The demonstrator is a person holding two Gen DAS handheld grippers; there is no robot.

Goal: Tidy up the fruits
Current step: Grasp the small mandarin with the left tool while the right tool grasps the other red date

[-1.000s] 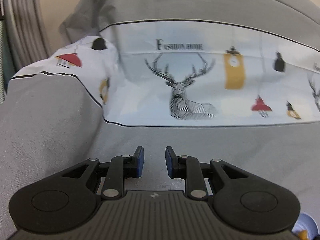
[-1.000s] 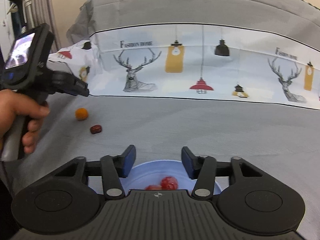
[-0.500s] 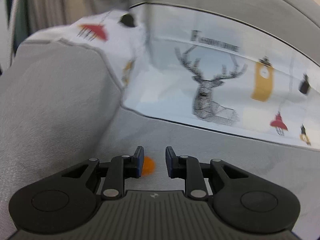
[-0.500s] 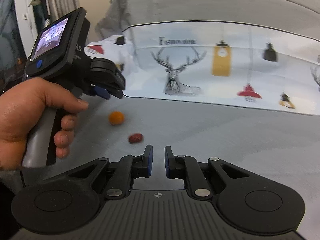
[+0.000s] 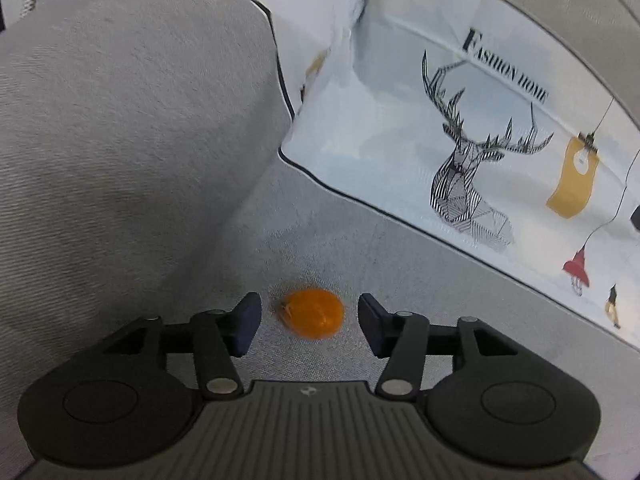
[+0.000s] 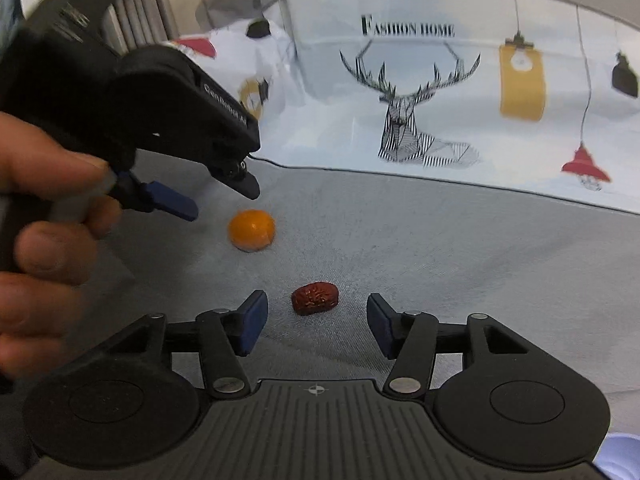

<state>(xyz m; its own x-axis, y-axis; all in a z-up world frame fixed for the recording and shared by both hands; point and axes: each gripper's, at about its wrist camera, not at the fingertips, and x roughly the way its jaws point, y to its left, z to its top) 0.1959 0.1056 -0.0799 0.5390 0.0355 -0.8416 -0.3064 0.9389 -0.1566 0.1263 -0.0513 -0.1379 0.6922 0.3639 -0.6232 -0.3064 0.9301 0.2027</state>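
A small orange fruit lies on the grey sofa seat, between the open fingers of my left gripper, which does not touch it. In the right wrist view the same orange fruit lies left of centre, with the left gripper hovering just above and left of it. A wrinkled dark red date lies on the seat between the open fingers of my right gripper, untouched.
A grey armrest cushion rises on the left. White printed back cushions with deer and lamps stand behind. The rim of a pale blue bowl shows at the lower right corner.
Both grippers have opened and dropped toward the seat. The left now straddles the orange fruit, the right has moved left from over the bowl and straddles the date.
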